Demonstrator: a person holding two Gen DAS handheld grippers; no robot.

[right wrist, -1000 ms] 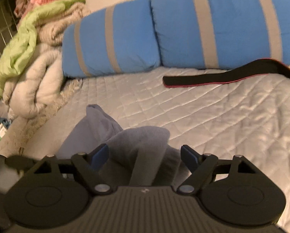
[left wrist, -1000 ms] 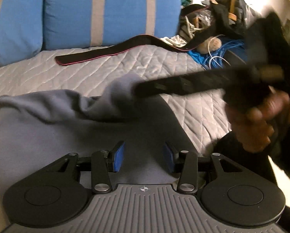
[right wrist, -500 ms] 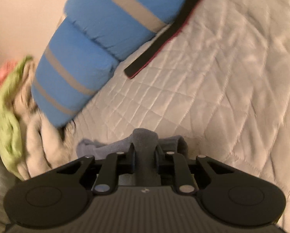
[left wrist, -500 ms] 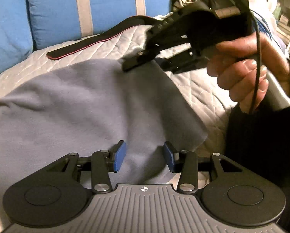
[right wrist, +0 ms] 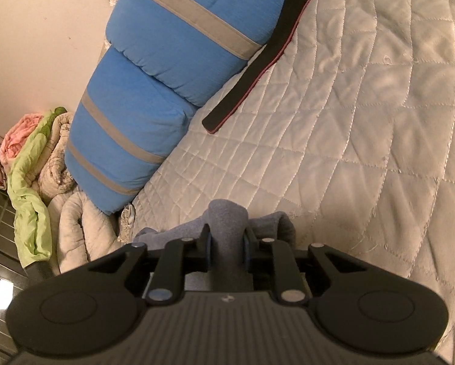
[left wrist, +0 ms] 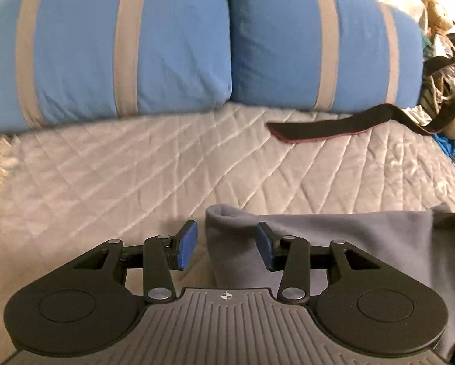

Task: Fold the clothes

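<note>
Grey cloth (left wrist: 334, 243) lies at lower right on the bed (left wrist: 136, 167). Right tool (right wrist: 226, 245) pinches a fold; left tool (left wrist: 226, 245), spread, should close on the near corner.

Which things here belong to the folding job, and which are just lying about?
For the job: grey garment, right gripper shut on it, left gripper open at its corner.

Lying about: blue pillows, black strap, blanket pile, teddy bear.
</note>
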